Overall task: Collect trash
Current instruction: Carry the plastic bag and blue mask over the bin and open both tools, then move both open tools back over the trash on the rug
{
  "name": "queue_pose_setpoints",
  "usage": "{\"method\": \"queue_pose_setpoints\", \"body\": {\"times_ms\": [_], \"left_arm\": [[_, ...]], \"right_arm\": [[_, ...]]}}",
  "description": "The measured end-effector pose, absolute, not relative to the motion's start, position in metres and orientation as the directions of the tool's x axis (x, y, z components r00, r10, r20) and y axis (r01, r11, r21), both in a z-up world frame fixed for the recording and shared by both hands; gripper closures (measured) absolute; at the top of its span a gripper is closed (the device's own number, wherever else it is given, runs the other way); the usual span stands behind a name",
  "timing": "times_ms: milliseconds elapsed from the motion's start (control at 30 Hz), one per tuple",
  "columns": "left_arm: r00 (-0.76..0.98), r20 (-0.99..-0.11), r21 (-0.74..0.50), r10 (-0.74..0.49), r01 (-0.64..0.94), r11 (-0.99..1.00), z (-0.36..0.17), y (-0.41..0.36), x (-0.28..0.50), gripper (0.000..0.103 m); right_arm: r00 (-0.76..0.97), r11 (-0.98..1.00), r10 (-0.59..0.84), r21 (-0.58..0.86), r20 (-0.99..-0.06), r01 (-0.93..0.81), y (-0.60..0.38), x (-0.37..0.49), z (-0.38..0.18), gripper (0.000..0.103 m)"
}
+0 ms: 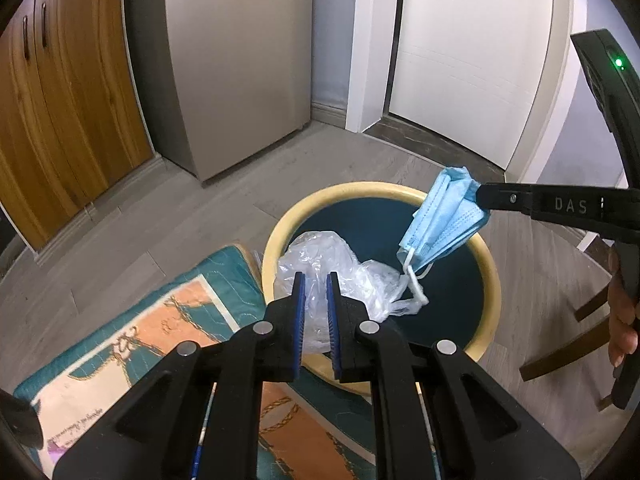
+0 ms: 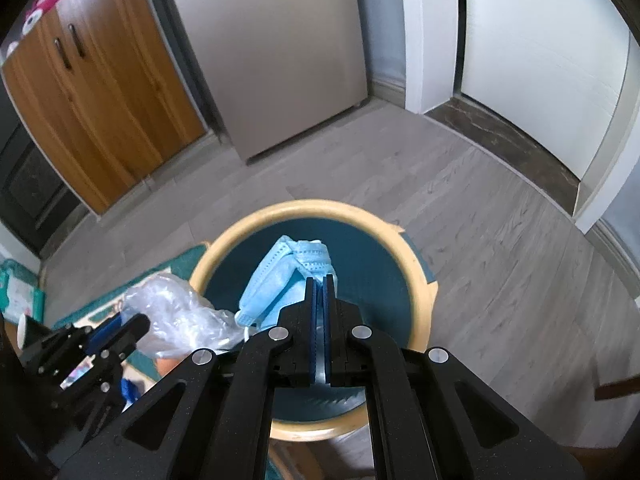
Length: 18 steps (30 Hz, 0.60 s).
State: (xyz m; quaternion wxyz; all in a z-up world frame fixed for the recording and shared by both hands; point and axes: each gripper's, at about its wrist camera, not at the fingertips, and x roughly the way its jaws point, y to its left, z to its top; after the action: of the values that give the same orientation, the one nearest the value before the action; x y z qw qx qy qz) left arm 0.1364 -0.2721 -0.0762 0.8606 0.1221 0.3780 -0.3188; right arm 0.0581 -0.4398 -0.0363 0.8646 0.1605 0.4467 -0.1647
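Note:
A round bin (image 1: 486,272) with a yellow rim and dark teal inside stands on the floor; it also shows in the right wrist view (image 2: 416,272). My right gripper (image 2: 319,282) is shut on a folded blue face mask (image 2: 280,280) and holds it over the bin's opening; the mask (image 1: 444,220) hangs from that gripper (image 1: 480,196) in the left wrist view. My left gripper (image 1: 316,280) holds a crumpled clear plastic bag (image 1: 320,256) between its narrowly parted fingers at the bin's left rim; the bag (image 2: 176,312) and gripper (image 2: 120,330) show at lower left in the right wrist view.
A teal and orange patterned cushion (image 1: 132,344) lies left of the bin. A wooden cabinet (image 1: 60,120), a grey fridge (image 1: 240,60) and a white door (image 1: 472,48) stand behind. Wooden chair legs (image 1: 568,348) are at the right on grey plank floor.

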Motion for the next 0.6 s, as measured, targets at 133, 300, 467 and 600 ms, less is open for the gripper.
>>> {"method": "queue_pose_setpoints", "body": {"times_ms": [133, 300, 467, 600], "left_arm": [[0.5, -0.742, -0.044, -0.447, 0.629, 0.776, -0.081, -0.268, 0.142, 0.086], [0.521, -0.727, -0.052, -0.446, 0.607, 0.793, -0.074, -0.259, 0.143, 0.063], [0.542, -0.714, -0.049, -0.443, 0.592, 0.804, -0.063, -0.245, 0.14, 0.062], [0.566, -0.699, -0.037, -0.437, 0.582, 0.812, -0.05, -0.231, 0.133, 0.057]], "right_arm": [[0.553, 0.886, -0.118, 0.164, -0.825, 0.434, -0.443, 0.058, -0.037, 0.099], [0.555, 0.894, -0.11, 0.161, -0.824, 0.417, -0.438, 0.061, -0.035, 0.09], [0.564, 0.903, -0.113, 0.152, -0.818, 0.402, -0.429, 0.062, -0.031, 0.08], [0.574, 0.911, -0.108, 0.15, -0.811, 0.383, -0.419, 0.063, -0.023, 0.074]]}}
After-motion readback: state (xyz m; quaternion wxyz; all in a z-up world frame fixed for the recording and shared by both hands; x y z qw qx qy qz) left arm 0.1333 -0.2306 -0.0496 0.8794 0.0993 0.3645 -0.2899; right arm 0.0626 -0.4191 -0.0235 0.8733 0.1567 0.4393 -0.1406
